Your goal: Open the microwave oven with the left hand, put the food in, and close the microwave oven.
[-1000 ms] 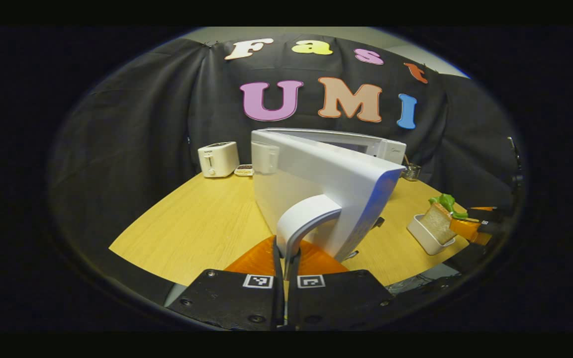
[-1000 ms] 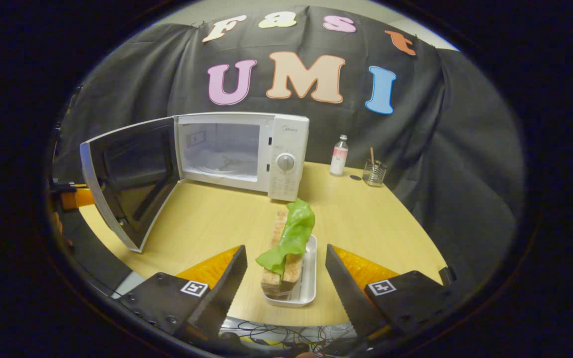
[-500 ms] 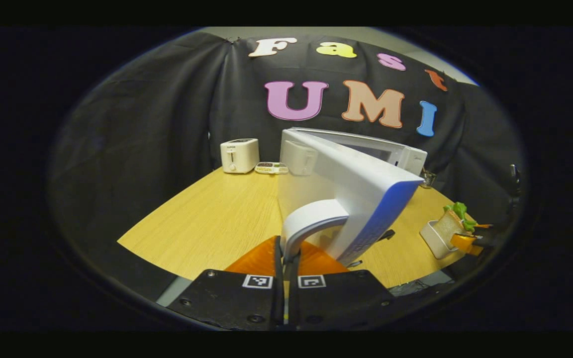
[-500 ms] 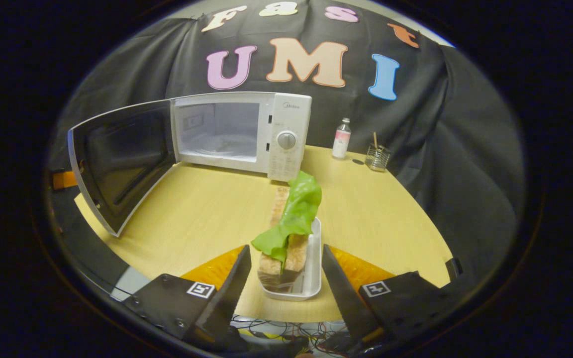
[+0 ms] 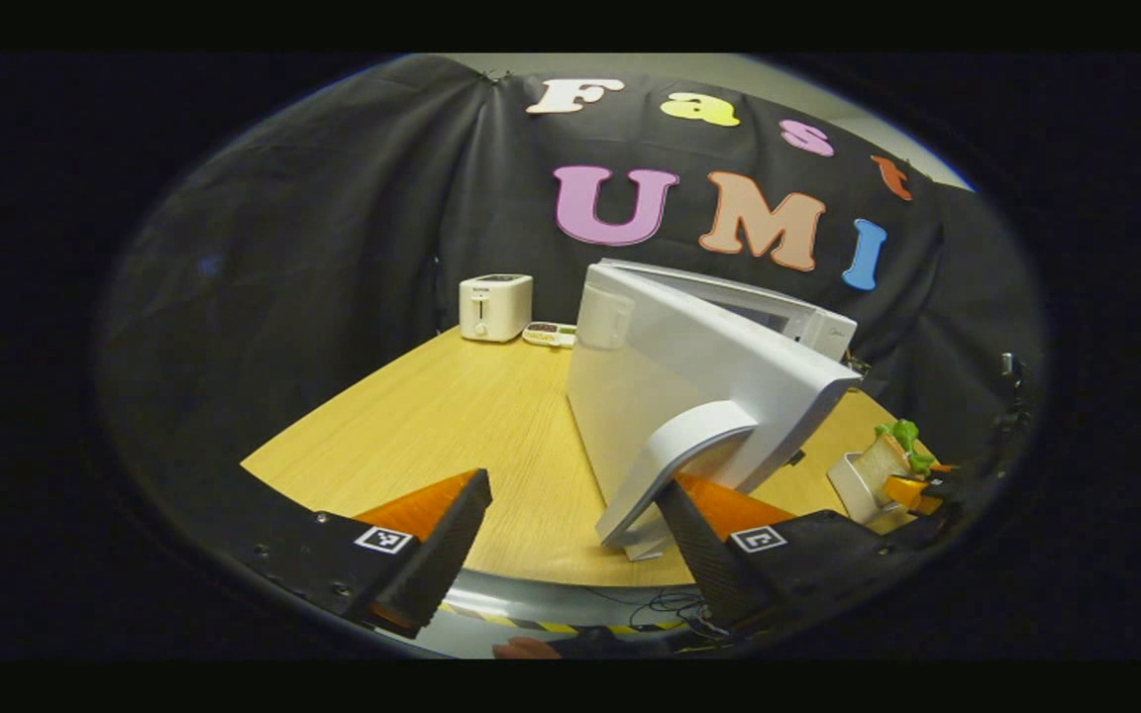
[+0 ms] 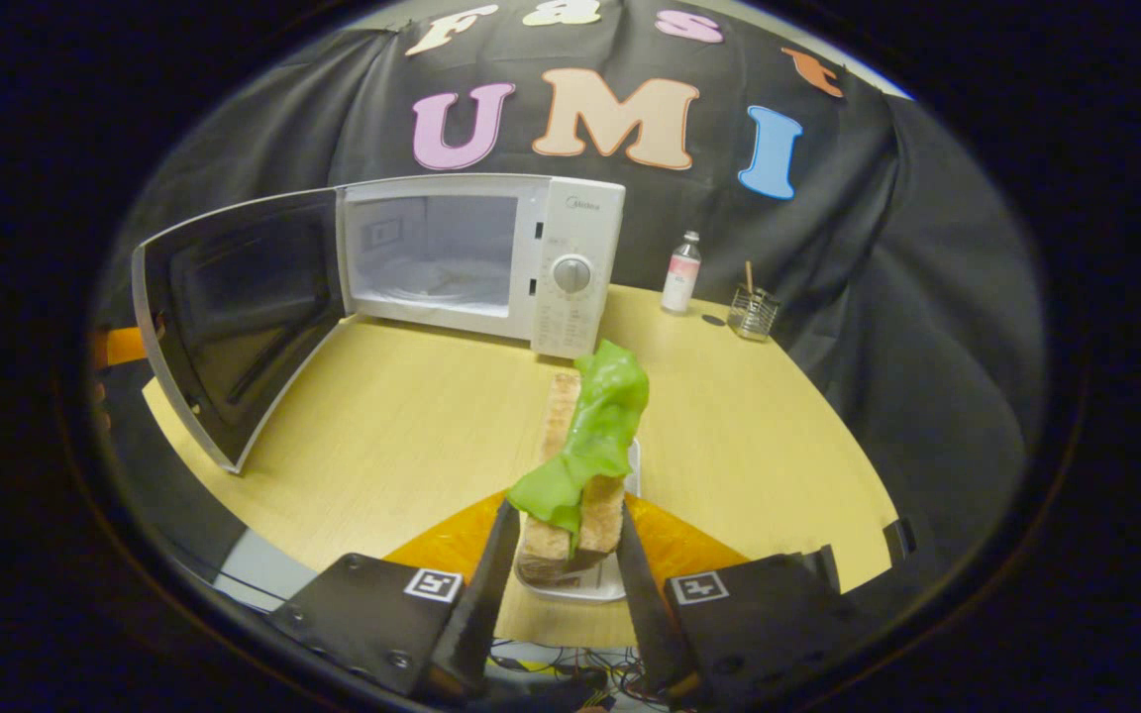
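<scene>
Sandwich tray (image 6: 590, 579) clamped in right tool (image 6: 559, 555) — microwave (image 6: 476, 262) open

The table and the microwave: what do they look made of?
Table: wood or wood-look laminate; pale, with fine straight grain lines and a smooth matte top. Microwave: body seemingly glossy white plastic or painted metal, hard to tell which; its open door has a dark, glass-like window that reflects a little.

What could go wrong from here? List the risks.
The lettuce drapes loosely over the bread standing on edge in the white tray; it may slip or topple when the right gripper lifts. The open microwave door, released by the left gripper, might swing.
</scene>
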The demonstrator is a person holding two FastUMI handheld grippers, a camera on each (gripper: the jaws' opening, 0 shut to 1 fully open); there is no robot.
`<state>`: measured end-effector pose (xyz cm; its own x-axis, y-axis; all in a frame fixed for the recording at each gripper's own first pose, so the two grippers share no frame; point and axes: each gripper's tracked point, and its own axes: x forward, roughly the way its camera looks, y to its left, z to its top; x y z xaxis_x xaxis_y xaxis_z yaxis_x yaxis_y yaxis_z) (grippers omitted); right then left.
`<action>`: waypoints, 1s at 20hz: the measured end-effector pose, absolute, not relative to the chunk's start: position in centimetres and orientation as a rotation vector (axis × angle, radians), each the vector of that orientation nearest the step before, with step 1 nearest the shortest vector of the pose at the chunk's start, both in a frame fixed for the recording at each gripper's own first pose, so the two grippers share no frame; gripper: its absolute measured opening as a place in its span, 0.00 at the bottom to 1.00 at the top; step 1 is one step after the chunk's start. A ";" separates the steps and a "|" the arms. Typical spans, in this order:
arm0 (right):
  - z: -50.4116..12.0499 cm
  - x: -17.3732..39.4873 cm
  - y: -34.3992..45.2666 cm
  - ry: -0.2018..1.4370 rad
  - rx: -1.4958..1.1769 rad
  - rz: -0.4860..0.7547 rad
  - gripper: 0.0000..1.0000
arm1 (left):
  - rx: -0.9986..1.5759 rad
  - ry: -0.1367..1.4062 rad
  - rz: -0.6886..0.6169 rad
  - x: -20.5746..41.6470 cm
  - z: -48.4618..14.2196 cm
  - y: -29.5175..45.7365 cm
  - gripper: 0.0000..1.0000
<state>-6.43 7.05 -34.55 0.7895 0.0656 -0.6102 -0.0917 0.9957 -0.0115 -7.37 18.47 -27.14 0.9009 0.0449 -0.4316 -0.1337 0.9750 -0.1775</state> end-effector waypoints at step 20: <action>-27.4 -3.1 7.7 0.574 -0.075 0.155 0.35 | -0.191 0.315 0.097 -9.3 -20.9 19.4 0.96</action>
